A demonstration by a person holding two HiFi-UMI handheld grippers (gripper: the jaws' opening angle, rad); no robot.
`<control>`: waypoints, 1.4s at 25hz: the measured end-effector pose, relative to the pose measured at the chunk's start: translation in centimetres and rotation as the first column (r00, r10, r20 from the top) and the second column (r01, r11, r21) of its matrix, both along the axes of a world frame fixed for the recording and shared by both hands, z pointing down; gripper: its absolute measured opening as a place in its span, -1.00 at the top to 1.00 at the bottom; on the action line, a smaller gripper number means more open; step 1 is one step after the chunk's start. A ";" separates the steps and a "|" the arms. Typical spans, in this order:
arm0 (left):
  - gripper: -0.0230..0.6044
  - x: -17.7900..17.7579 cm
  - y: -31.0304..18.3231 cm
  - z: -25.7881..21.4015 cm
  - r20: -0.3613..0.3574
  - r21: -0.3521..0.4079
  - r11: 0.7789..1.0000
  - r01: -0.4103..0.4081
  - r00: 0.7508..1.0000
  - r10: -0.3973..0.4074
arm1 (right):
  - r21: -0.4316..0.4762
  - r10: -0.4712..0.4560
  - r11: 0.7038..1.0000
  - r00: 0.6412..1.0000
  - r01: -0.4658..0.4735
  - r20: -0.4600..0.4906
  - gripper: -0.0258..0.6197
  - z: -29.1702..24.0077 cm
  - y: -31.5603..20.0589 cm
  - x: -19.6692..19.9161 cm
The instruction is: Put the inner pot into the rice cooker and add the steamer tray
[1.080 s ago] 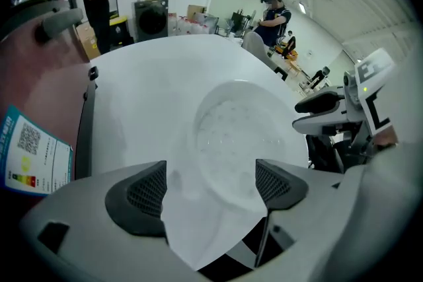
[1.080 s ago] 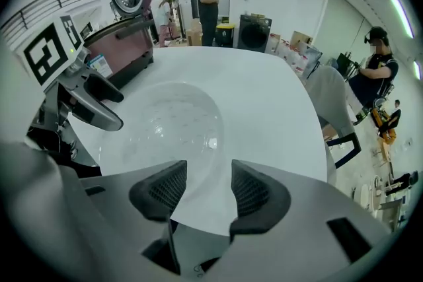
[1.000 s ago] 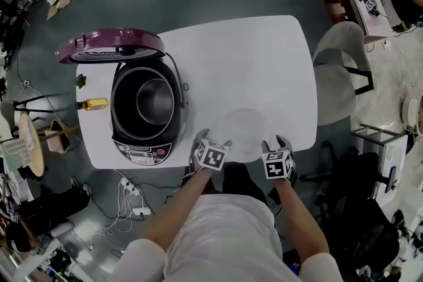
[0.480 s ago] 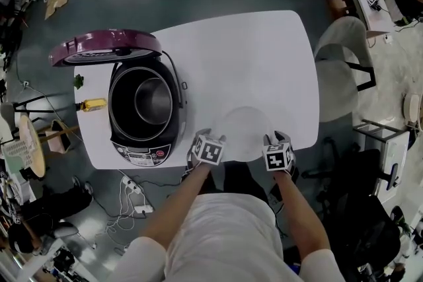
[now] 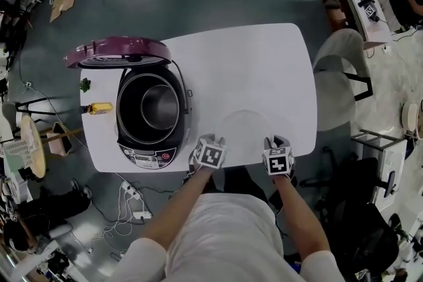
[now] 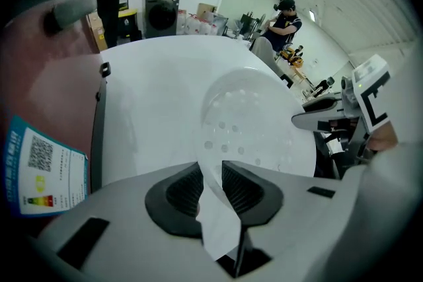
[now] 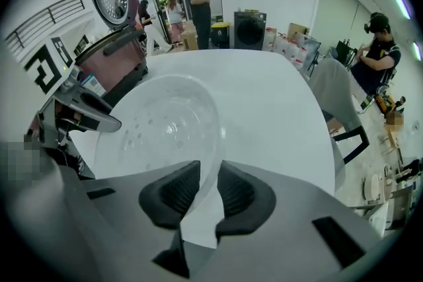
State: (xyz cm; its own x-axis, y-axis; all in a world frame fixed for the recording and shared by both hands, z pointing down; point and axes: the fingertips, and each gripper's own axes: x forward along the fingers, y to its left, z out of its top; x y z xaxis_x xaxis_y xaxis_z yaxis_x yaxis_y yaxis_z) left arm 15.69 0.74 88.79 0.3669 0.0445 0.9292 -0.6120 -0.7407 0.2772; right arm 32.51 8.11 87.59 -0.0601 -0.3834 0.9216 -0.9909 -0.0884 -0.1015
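At the left of the white table (image 5: 251, 63) I see the rice cooker (image 5: 135, 142), its long axis running near to far with the control panel at the near end. Its maroon lid (image 5: 115, 49) stands open at the far end. The inner pot (image 5: 158, 105) sits inside the body, mouth up, dark metal with a bright base.

Just right of the cooker, my left gripper (image 5: 210, 140) points steeply down at the near table edge. Its jaws have just been closing and are now narrow, clenched on the left rim of the steamer tray (image 5: 244, 132). In the left gripper view (image 6: 210, 185) the thin rim fills the gap between the ribbed black pads (image 6: 184, 189).

The tray lies at the near edge, between my two grippers, hollow side up. It is round, so it has no long axis. It looks translucent white, a shallow bowl with small holes across its bottom.

On its right rim my right gripper (image 5: 276, 141) also points steeply down. Its jaws have just been closing too. In the right gripper view (image 7: 201, 191) the rim runs between the pads and they pinch it.
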 end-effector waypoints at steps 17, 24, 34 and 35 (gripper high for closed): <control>0.60 -0.7 -2.7 -9.5 -0.139 0.094 0.993 0.070 0.989 -0.056 | 0.189 -0.080 0.978 0.995 0.091 -0.066 0.64 -10.6 -4.2 0.4; 0.59 -1.8 -4.7 -14.6 -0.214 0.172 0.980 0.103 0.975 -0.065 | 0.270 -0.106 0.955 0.991 0.125 -0.083 0.64 -15.0 -6.5 -0.9; 0.58 -6.1 -7.8 -19.8 -0.269 0.236 0.956 0.173 0.957 -0.107 | 0.350 -0.186 0.912 0.977 0.212 -0.106 0.65 -19.9 -11.1 -4.8; 0.58 -6.7 -8.2 -20.3 -0.271 0.246 0.952 0.181 0.956 -0.112 | 0.357 -0.195 0.908 0.975 0.222 -0.110 0.64 -20.4 -11.7 -5.4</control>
State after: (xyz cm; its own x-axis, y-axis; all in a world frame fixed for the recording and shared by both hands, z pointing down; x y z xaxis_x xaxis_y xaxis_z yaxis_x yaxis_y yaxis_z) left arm 8.97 -7.50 68.46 0.5729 -0.2627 0.7764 -0.6556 -0.7153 0.2418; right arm 27.15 -3.58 67.23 -0.1157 -0.6791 0.7249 -0.9884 0.1507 -0.0166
